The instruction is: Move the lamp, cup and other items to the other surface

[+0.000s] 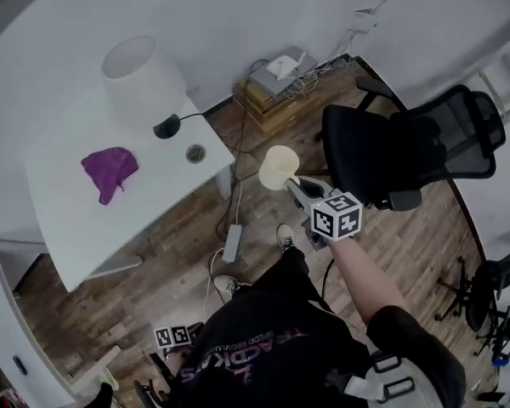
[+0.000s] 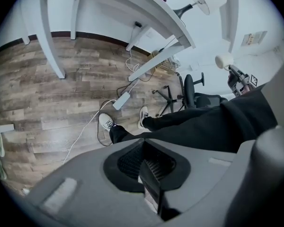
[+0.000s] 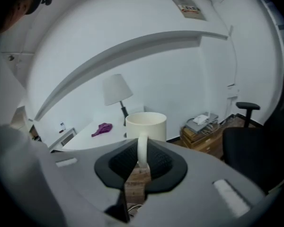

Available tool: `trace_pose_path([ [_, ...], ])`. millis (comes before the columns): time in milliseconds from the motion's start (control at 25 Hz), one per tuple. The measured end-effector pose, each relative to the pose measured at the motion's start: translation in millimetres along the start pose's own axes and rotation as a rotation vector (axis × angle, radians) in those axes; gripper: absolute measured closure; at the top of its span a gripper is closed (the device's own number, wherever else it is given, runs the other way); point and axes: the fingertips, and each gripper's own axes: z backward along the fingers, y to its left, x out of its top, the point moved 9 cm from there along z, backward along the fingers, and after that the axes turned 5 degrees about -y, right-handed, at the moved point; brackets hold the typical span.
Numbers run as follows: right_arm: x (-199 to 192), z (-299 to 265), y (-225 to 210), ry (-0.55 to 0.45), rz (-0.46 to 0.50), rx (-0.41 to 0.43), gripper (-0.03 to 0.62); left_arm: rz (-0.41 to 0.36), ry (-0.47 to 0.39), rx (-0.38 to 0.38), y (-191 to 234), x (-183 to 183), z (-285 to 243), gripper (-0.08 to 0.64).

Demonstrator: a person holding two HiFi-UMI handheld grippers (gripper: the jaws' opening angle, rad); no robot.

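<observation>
Pink lettering is showing upside down on the person's black shirt [image 1: 257, 351], too blurred to read; the wall notice [image 3: 190, 6] likewise.

Cup [image 1: 278, 167]: cream. Lamp [image 1: 141, 68]: white shade, black base. Cloth [image 1: 109, 170]: purple. Table [image 1: 76, 228]: white. Floor [image 1: 408, 245]: brown wood-grain planks. Chair [image 1: 382, 155]: black. Cube on right gripper [image 1: 291, 185]: black-and-white square markers.

Right gripper [image 1: 294, 187] holds cup [image 1: 277, 167] at centre, above floor. Lamp [image 1: 142, 76] at 11 o'clock on table [image 1: 72, 228]; cloth [image 1: 109, 170] at 9 o'clock.
</observation>
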Motion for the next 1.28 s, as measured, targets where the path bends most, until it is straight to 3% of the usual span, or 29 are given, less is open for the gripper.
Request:
trace_pose_path([
  [240,-7.7,56.1,-149.6,0.007,-0.095,-0.260,0.545,-0.030,0.114,0.042,-51.9,7.8,-34.0,0.561],
  [400,-22.4,82.1,-256.1,0.025,-0.207,-0.426,0.545,-0.080,0.193,0.079,-93.0,22.7,-56.8,0.561],
  [720,-54.6,105.8,-434.4,0.069,-0.402,-0.652,0.545,-0.196,0.202,0.070,-210.1,69.2,-118.8,0.561],
  [960,-85.9,100.8,-513.6,0.143,-0.502,-0.752,0.545,-0.204,0.265,0.091,-260.5,57.5,-136.2,0.561],
  [1280,-124.4,71.8,-559.9,0.203,-0.583,-0.787,0.545,-0.121,0.309,0.186,-264.4,29.7,-114.1,0.561],
])
